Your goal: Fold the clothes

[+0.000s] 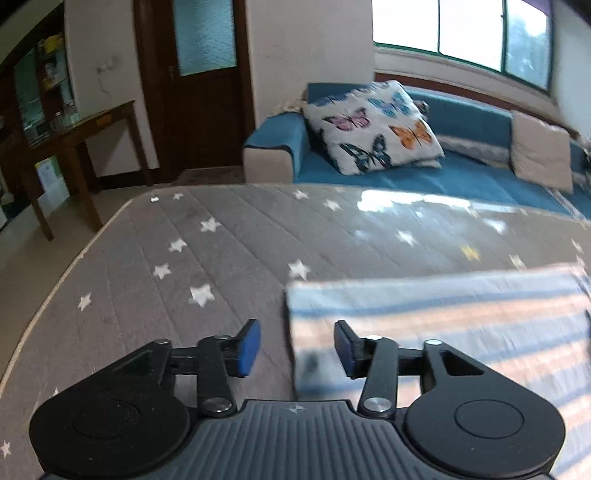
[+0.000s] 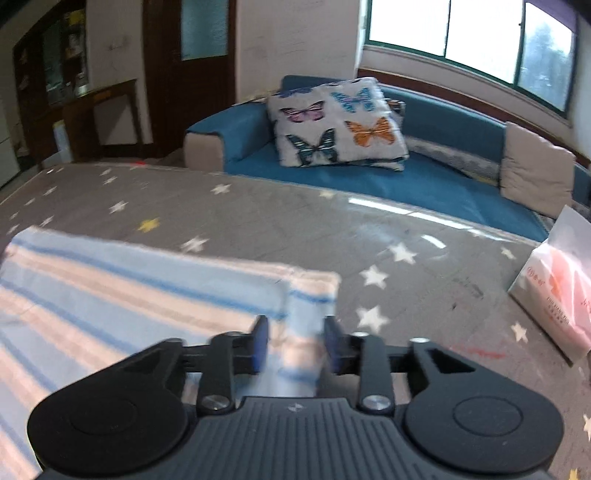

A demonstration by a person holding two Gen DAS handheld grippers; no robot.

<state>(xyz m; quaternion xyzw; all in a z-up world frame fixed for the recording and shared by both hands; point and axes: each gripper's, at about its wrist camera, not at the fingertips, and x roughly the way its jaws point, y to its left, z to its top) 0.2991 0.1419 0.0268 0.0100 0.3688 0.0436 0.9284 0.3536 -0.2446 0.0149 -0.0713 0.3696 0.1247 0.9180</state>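
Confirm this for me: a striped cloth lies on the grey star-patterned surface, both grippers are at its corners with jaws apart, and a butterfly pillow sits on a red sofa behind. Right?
Not quite: the sofa is blue, not red, as the right wrist view shows. The rest stands: the striped cloth lies on the grey star-patterned surface, the left gripper and right gripper are at its corners with jaws apart, and the butterfly pillow sits on the sofa.

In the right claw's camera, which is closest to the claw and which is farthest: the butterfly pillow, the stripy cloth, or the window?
1. The stripy cloth: right at the right claw, its corner between the open jaws.
2. The butterfly pillow: across the starry grey mat, on the blue sofa.
3. The window: on the wall behind the sofa.
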